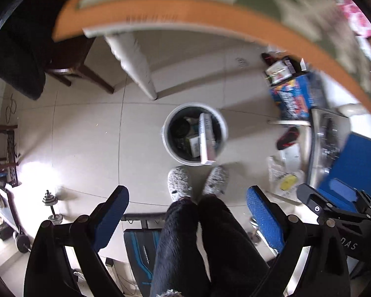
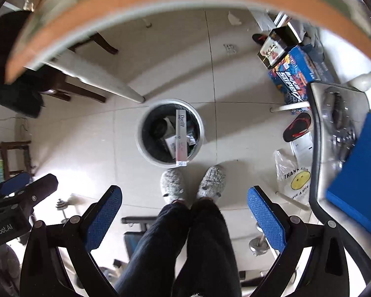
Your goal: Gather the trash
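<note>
A round white trash bin [image 1: 167, 146] with a dark liner stands on the tiled floor below me; it also shows in the right wrist view [image 2: 141, 146]. A long white box [image 1: 206, 138] leans inside it among other trash, and shows in the right wrist view [image 2: 181, 136] too. My left gripper [image 1: 188, 212] is open and empty, held high above the floor. My right gripper [image 2: 185, 212] is open and empty, at the same height. Each gripper appears at the edge of the other's view.
The table's orange edge [image 1: 185, 12] arcs overhead. My slippered feet [image 2: 193, 183] stand right by the bin. Boxes [image 2: 296, 71], a sandal [image 2: 298, 126] and a plastic bag [image 2: 291, 180] lie to the right. A chair [image 1: 69, 69] and dumbbell [image 1: 52, 208] are on the left.
</note>
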Tool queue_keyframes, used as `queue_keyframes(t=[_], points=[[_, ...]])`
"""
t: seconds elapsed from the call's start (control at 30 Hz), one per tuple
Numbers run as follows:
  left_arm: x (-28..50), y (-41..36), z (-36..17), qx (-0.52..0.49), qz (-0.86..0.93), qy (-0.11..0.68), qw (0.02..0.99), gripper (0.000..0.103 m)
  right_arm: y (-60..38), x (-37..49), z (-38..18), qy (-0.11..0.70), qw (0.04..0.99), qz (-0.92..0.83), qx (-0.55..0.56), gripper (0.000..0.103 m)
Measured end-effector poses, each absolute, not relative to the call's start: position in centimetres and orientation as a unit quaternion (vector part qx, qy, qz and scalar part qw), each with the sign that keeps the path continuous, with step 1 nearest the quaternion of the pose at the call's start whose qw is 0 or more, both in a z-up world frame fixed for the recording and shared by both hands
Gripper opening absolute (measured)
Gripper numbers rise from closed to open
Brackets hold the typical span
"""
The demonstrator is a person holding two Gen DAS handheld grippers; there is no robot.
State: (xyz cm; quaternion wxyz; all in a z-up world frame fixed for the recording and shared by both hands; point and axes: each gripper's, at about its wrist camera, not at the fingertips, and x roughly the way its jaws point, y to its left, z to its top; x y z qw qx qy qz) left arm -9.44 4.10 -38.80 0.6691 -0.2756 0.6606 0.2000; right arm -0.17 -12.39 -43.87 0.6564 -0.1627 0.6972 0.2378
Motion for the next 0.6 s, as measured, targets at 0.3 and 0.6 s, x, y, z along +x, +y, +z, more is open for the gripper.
queue_keyframes(t=[0.3, 0.6], points=[[-10.5, 2.4, -26.1, -0.298, 0.158, 0.608, 0.719, 0.097, -16.7, -0.7, -27.2, 0.675, 0.678, 0.269, -0.112, 0.102], [-11.9, 1.7, -17.6, -0.320, 0.120, 0.565, 0.751, 0.097, -18.6, -2.3, -15.2, 0.647, 0.689, 0.316, -0.085, 0.102]])
